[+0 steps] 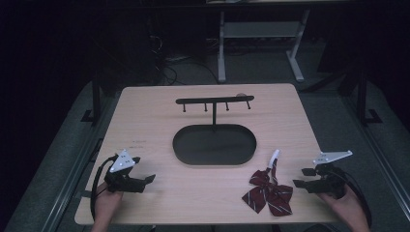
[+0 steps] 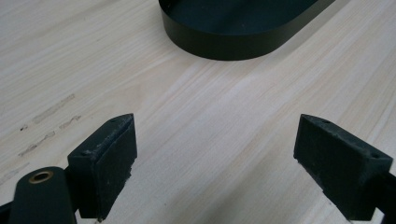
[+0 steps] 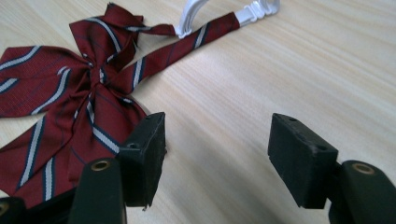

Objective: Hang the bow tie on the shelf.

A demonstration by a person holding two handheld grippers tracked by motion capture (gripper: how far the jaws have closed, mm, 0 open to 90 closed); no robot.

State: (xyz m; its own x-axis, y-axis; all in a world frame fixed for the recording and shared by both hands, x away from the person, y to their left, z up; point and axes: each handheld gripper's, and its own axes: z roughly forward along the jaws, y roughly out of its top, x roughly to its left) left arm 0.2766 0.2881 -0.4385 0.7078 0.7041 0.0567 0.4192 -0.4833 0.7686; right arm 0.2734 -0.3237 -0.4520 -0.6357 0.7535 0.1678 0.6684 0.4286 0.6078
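Note:
A dark red bow tie [image 1: 269, 190] with white stripes and a white elastic strap [image 1: 273, 156] lies flat near the table's front right. In the right gripper view the bow tie [image 3: 70, 93] spreads to the left of the jaws, its strap [image 3: 254, 11] running off at the top. My right gripper [image 1: 298, 178] rests open just right of the tie, nothing between its jaws. My left gripper [image 1: 144, 171] sits open at the front left, pointing toward the black oval tray [image 1: 214, 144]. The tray wall [image 2: 224, 44] shows ahead of the left gripper [image 2: 215, 163].
A black stand [image 1: 214, 102] with a crossbar and several small hooks rises from the tray's far side. The light wooden table [image 1: 145, 121] has bare wood around the tray. Behind the table stand a white desk frame [image 1: 261, 34] and cables on the dark floor.

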